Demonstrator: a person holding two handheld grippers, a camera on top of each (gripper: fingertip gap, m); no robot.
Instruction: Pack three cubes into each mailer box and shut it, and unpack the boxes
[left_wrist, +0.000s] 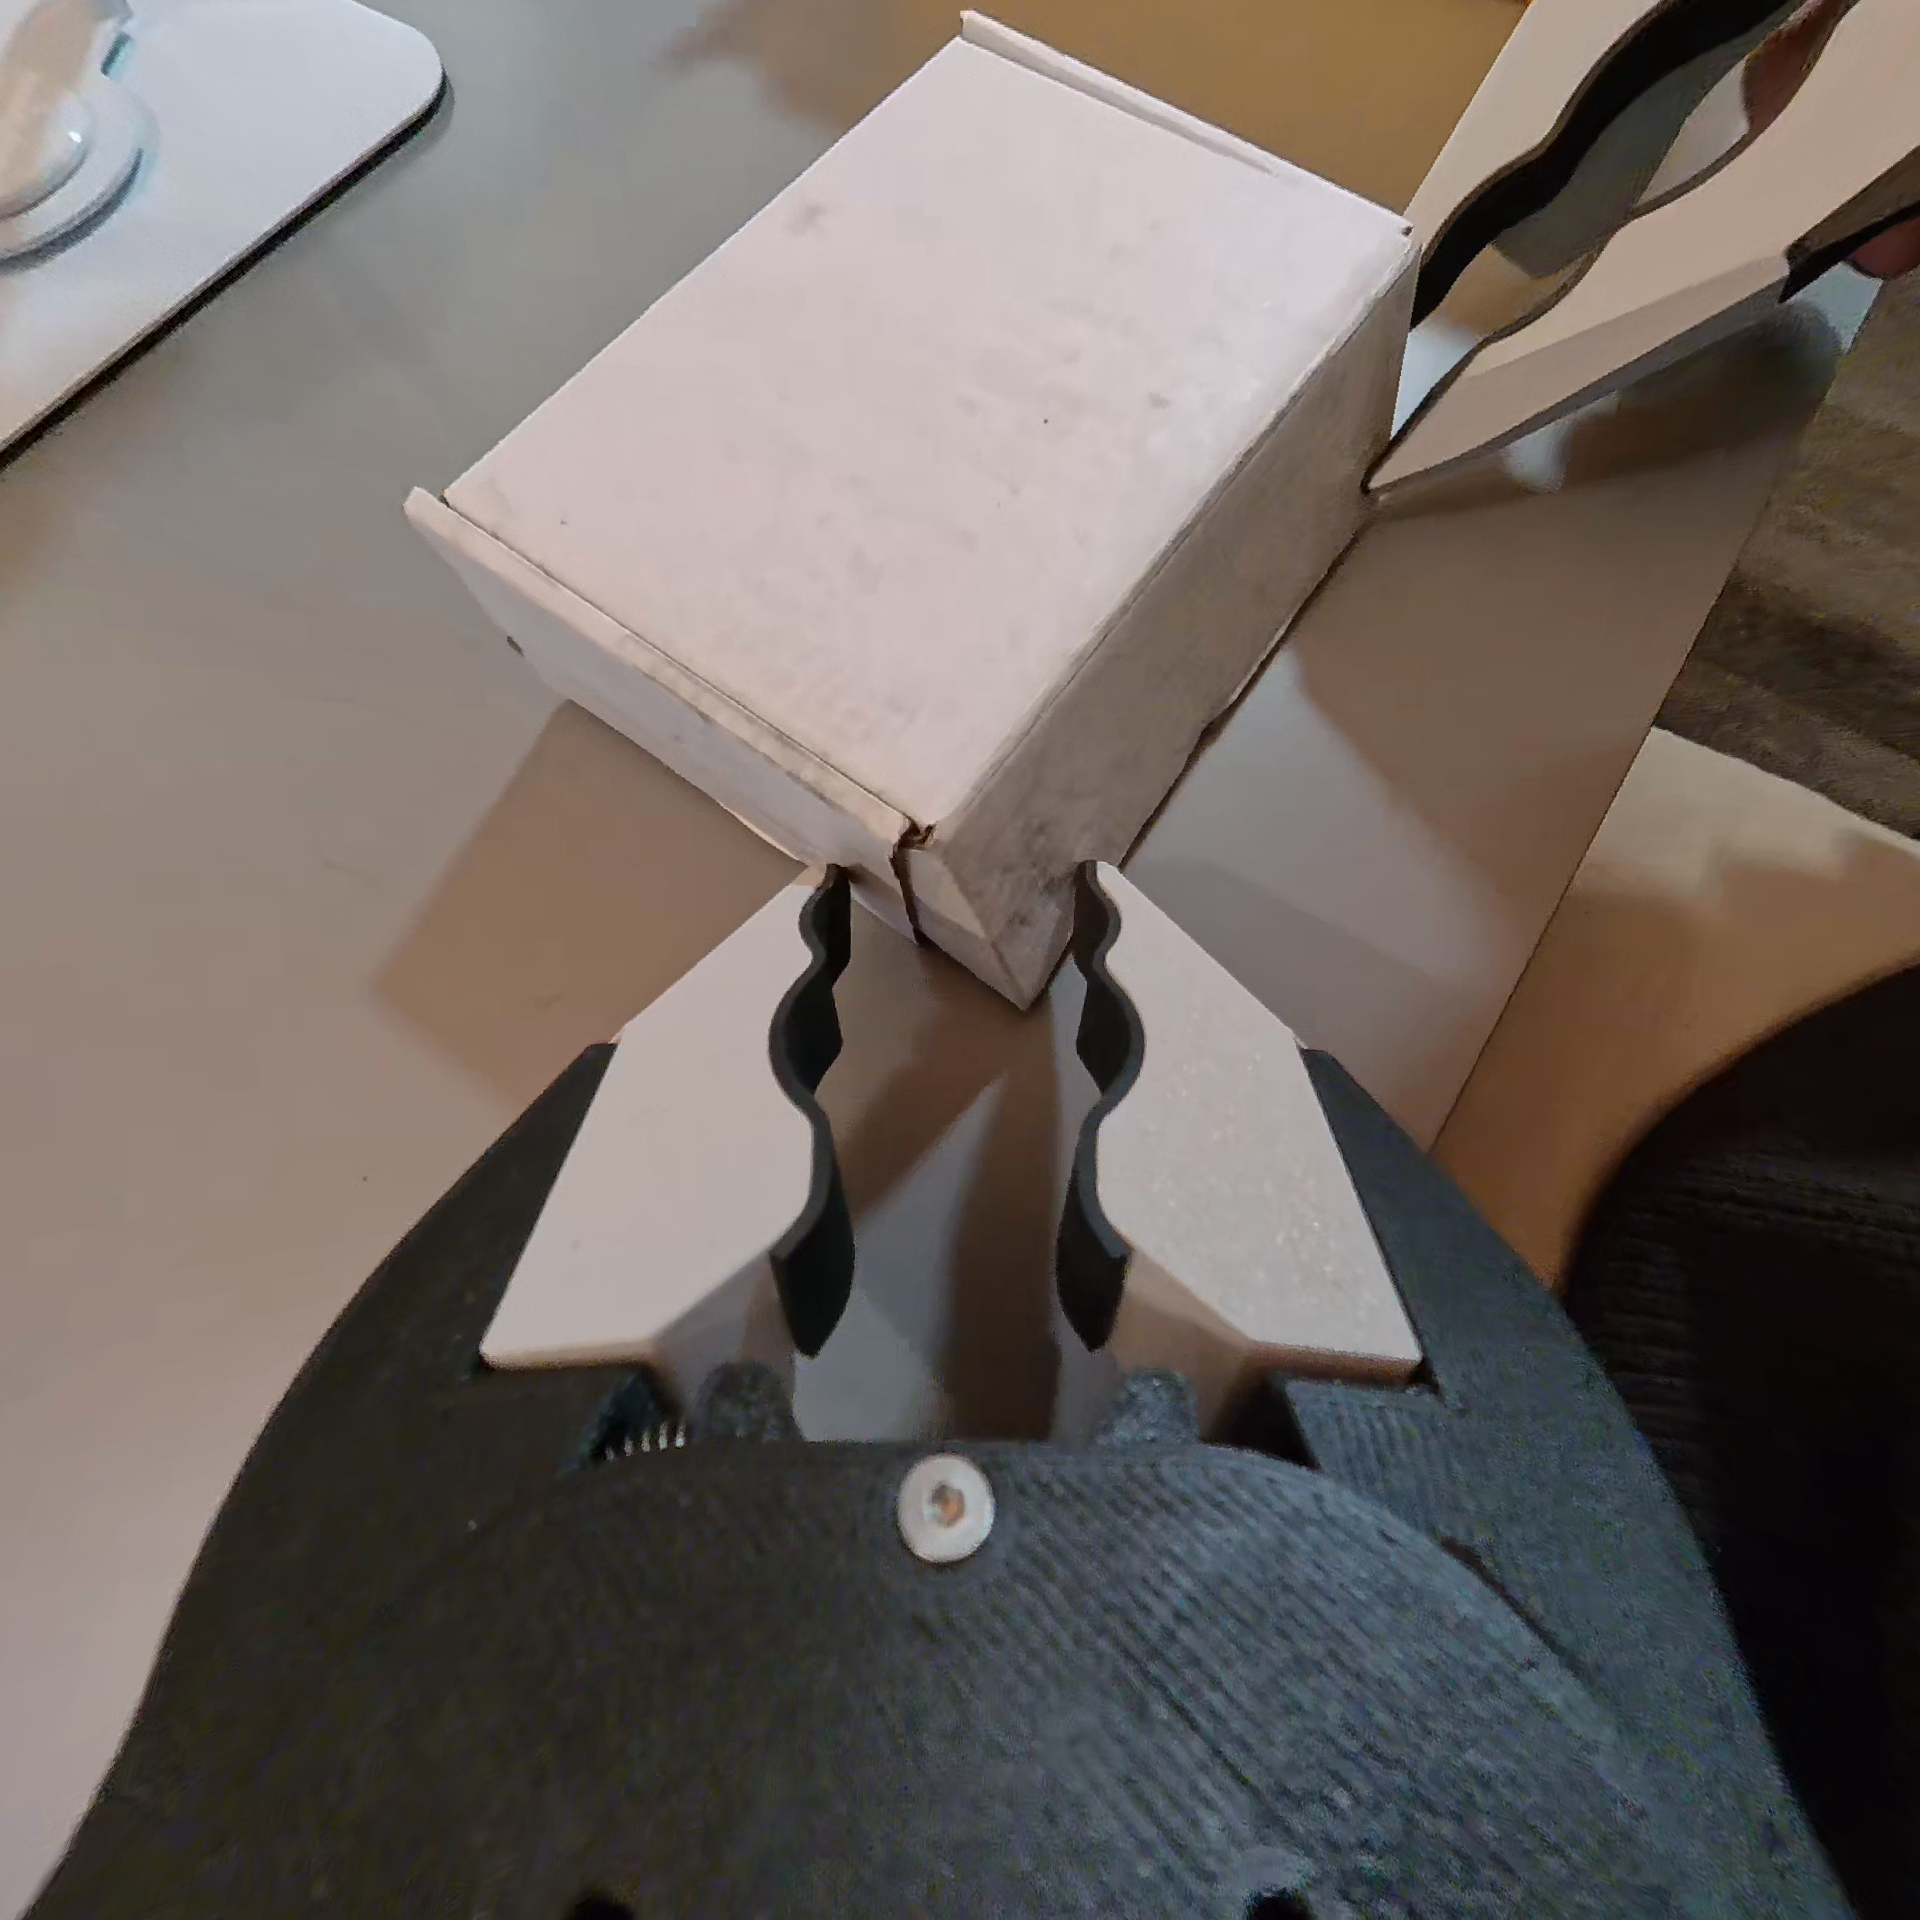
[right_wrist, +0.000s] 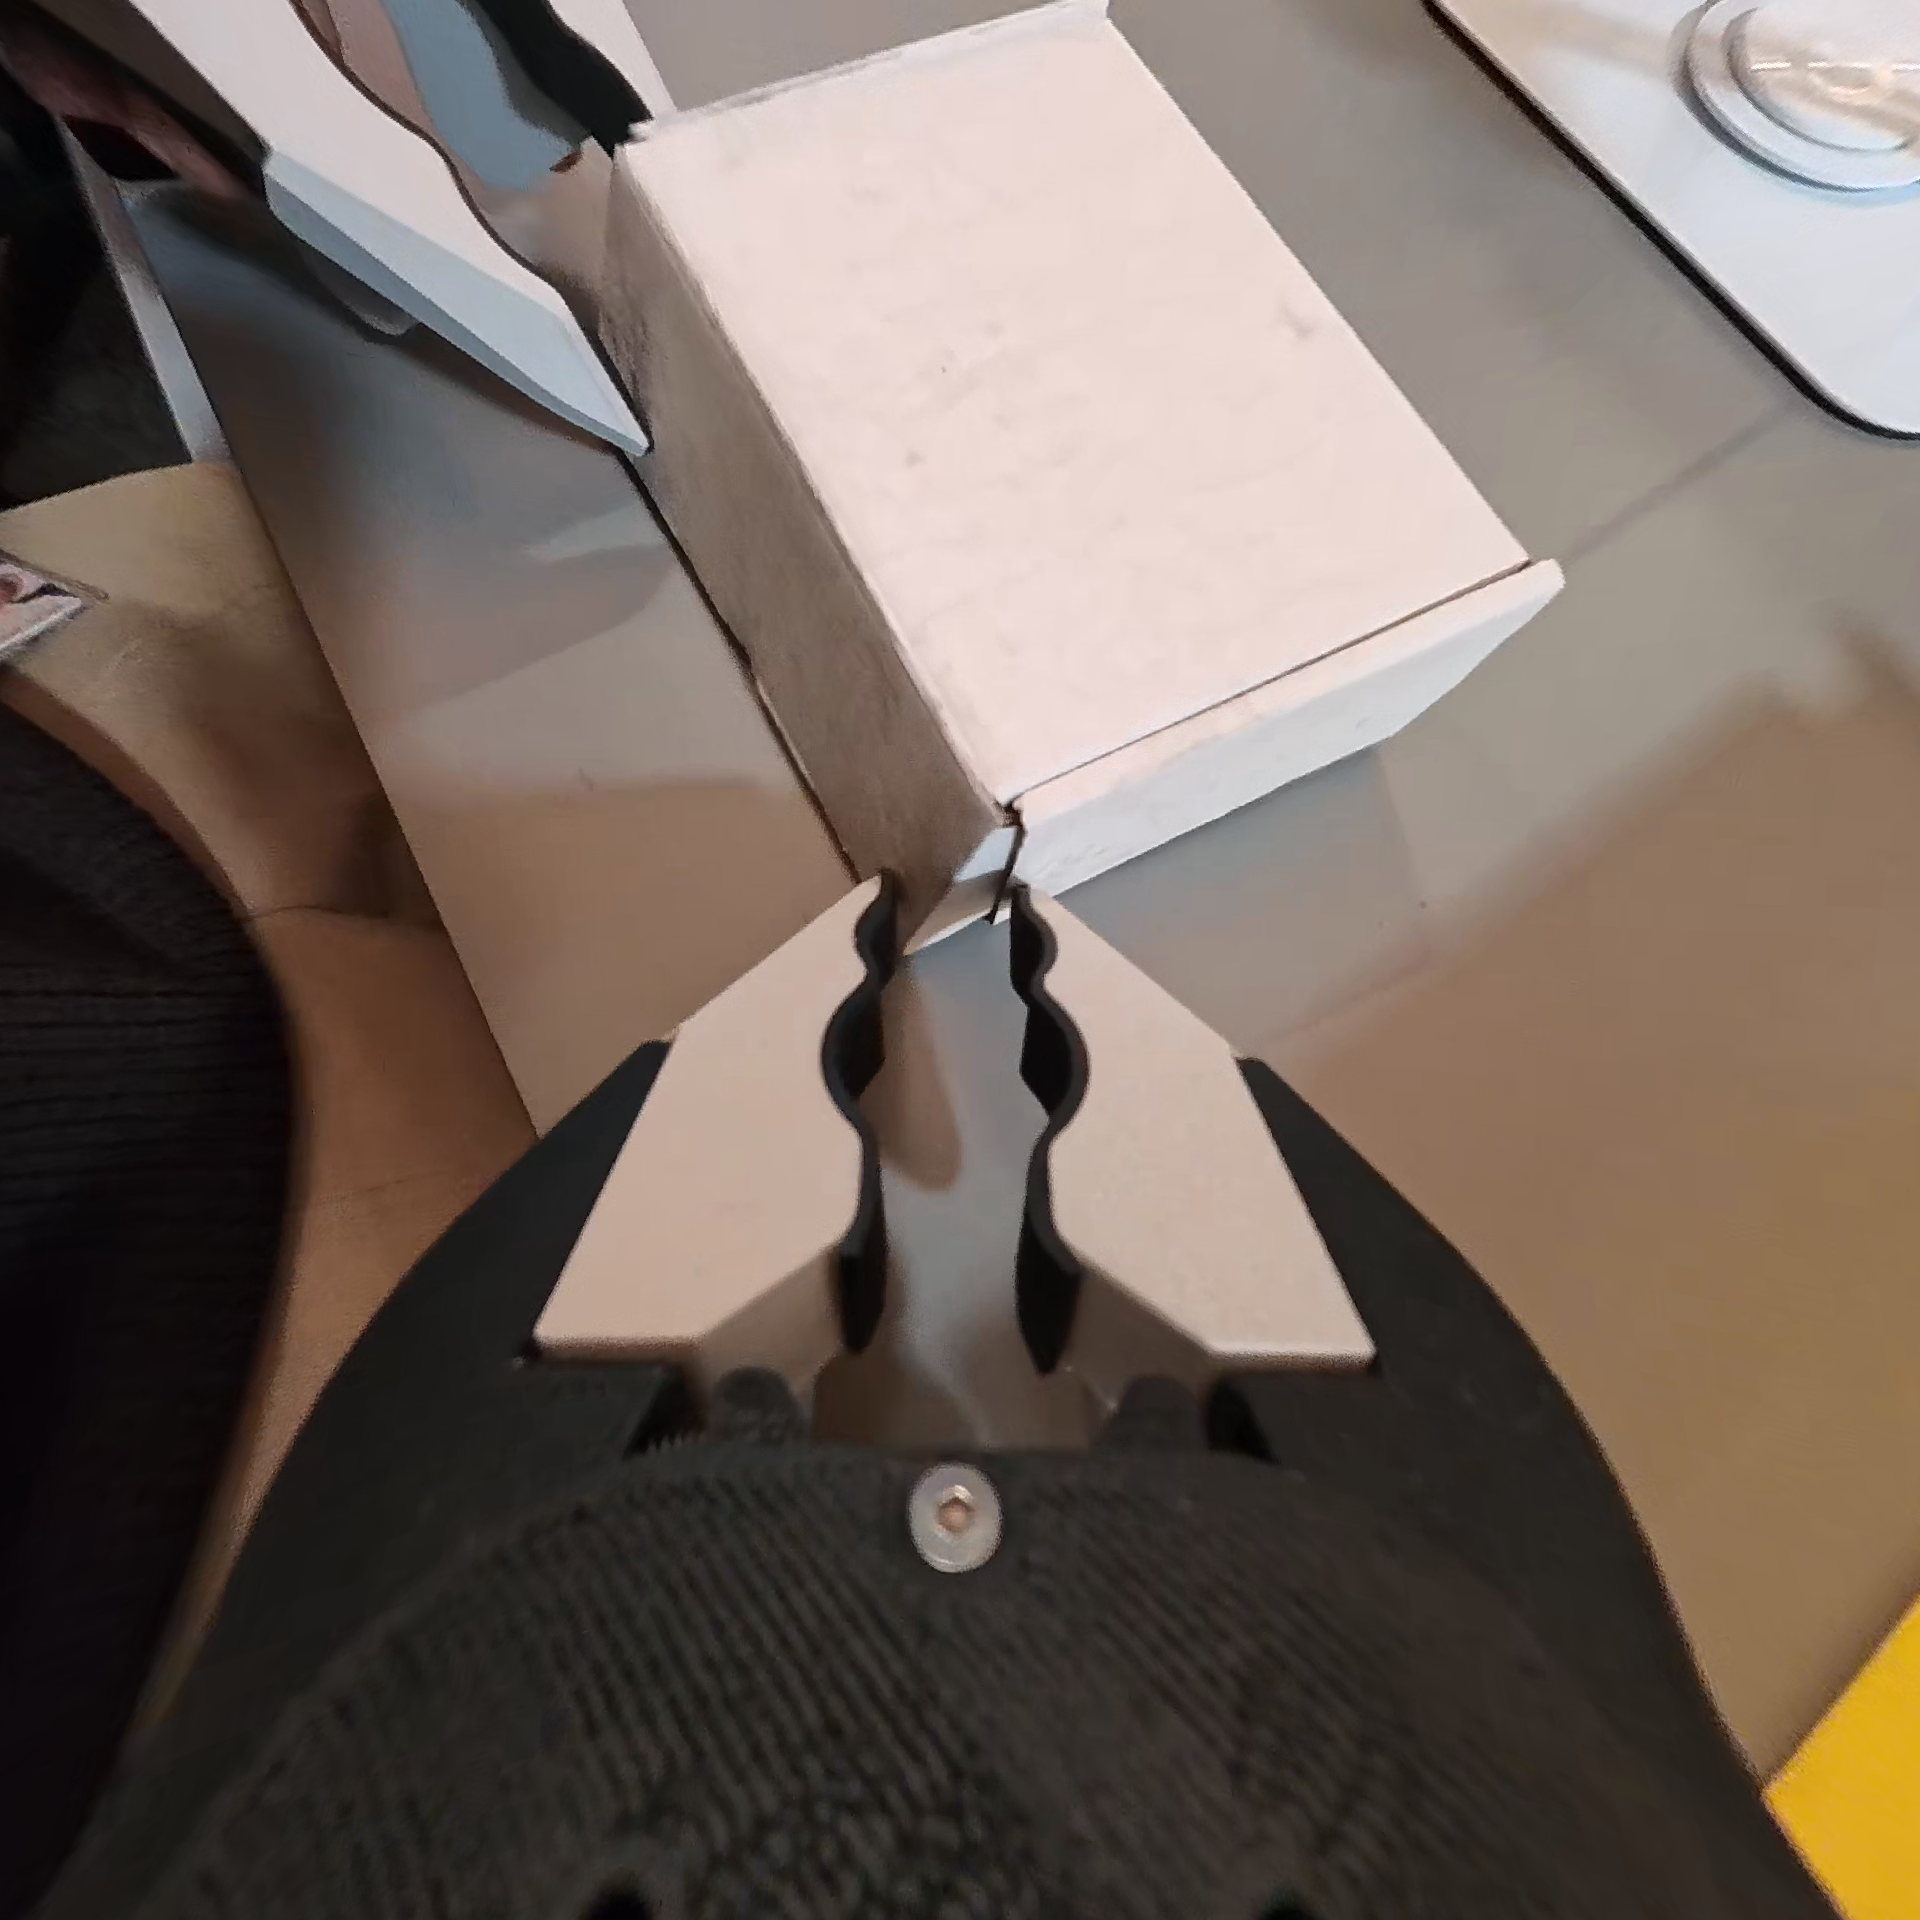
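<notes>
A closed white mailer box (left_wrist: 914, 468) is pinched at two opposite corners, one by each gripper. My left gripper (left_wrist: 961, 883) is shut on the near corner, a fingertip on each side of it. My right gripper (right_wrist: 951, 899) is shut on the opposite corner of the same box (right_wrist: 1039, 416). Each gripper also shows in the other's view: the right one (left_wrist: 1403, 384) at the box's far right corner, the left one (right_wrist: 629, 291) at its far left corner. The box seems to be held a little above the grey table (left_wrist: 208, 727). No cubes show.
A white rounded tray (left_wrist: 260, 135) with a clear glass item lies at the far side; it also shows in the right wrist view (right_wrist: 1662, 239) with a round disc on it. A yellow object (right_wrist: 1860, 1704) lies near the right gripper. The table edge and a person's dark clothing (right_wrist: 104, 987) are close. One gripper's finger ends stand about 15 cm off the other's.
</notes>
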